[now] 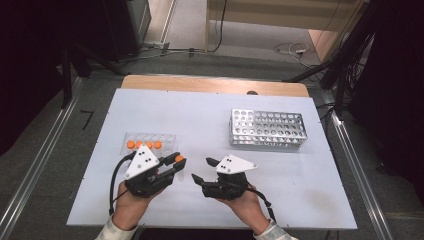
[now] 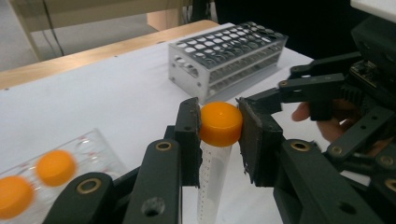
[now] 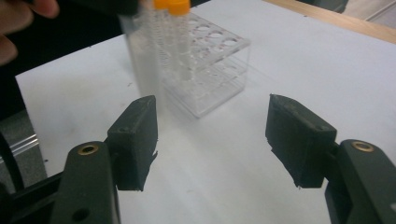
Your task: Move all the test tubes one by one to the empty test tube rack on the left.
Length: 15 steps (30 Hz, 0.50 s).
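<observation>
My left gripper [image 1: 171, 163] is shut on a clear tube with an orange cap [image 1: 179, 159]. In the left gripper view the pads press the tube's cap [image 2: 220, 123] from both sides, and the tube hangs upright below it above the table. A clear plastic rack [image 1: 167, 140] behind the left gripper holds several orange-capped tubes [image 1: 144, 144]. My right gripper [image 1: 204, 170] stands open just right of the held tube, its jaws pointing left. In the right gripper view the gripper [image 3: 212, 140] has nothing between its pads, and the held tube [image 3: 140, 60] shows blurred before the clear rack [image 3: 210, 70].
A metal rack [image 1: 267, 129] with many empty holes stands at the right rear of the white table [image 1: 200, 110], and it shows beyond the held tube in the left gripper view [image 2: 229, 56]. A wooden edge [image 1: 215, 84] runs along the table's far side.
</observation>
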Motion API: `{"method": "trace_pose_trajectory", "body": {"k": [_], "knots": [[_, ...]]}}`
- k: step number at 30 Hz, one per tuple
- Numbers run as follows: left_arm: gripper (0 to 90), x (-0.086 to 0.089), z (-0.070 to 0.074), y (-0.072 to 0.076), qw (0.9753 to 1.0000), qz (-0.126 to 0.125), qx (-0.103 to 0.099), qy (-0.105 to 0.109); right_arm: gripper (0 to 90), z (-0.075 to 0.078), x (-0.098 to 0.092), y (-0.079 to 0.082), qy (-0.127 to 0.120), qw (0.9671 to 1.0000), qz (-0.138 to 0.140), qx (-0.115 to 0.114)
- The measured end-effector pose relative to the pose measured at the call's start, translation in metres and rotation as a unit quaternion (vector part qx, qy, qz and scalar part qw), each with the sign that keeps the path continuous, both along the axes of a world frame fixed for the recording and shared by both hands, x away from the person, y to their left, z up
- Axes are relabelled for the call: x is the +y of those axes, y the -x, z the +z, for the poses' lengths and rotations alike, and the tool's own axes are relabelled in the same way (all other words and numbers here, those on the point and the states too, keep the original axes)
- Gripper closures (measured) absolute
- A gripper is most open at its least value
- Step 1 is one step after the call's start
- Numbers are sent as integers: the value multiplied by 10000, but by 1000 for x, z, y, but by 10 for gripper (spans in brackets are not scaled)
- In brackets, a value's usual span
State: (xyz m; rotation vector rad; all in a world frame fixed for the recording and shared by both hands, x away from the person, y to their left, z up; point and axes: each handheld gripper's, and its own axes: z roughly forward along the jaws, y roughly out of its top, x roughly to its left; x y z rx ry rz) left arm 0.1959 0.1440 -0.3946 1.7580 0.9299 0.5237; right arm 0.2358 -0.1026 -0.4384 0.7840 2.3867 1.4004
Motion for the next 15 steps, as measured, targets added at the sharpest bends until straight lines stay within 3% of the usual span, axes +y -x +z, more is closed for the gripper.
{"method": "trace_pose_trajectory", "body": {"k": [5, 15], "knots": [[699, 30, 14, 2, 9992, 376, -51, 155, 324, 3, -15, -4, -26, 9998, -180, -50], [699, 77, 29, 5, 9967, 776, 122, 205, 322, 3, -45, -10, -8, 9984, -558, -50]]}}
